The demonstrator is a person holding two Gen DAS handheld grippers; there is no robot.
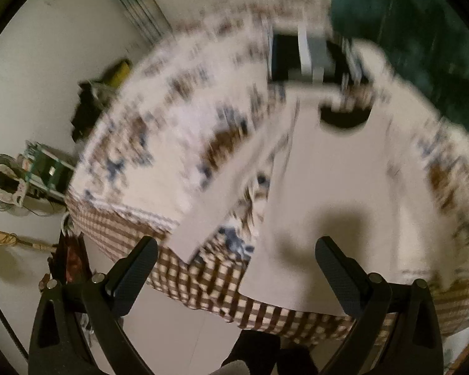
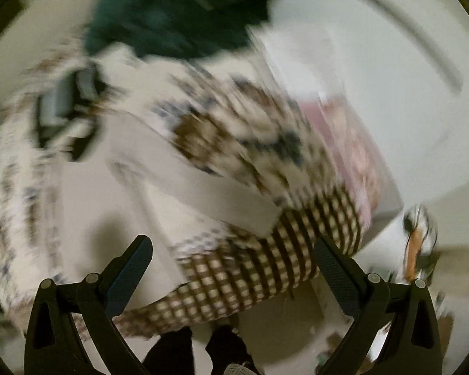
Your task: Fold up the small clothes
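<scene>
Both claws, left (image 1: 236, 254) and right (image 2: 233, 253), are showing matte black arms, textured dark finger pads (image 1: 131, 278), and round silver screws (image 2: 92, 278) at the joints.

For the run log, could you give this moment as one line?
left gripper: open | right gripper: open | white garment: on patterned cloth | blurred

The left black two-finger gripper (image 1: 236, 254) has its jaws spread wide, fingers at seven and five o'clock in its view, nothing between them. The right black two-finger gripper (image 2: 233, 253) is likewise spread wide, holding nothing. In the left view it (image 1: 312, 59) shows blurred at one o'clock.
</scene>
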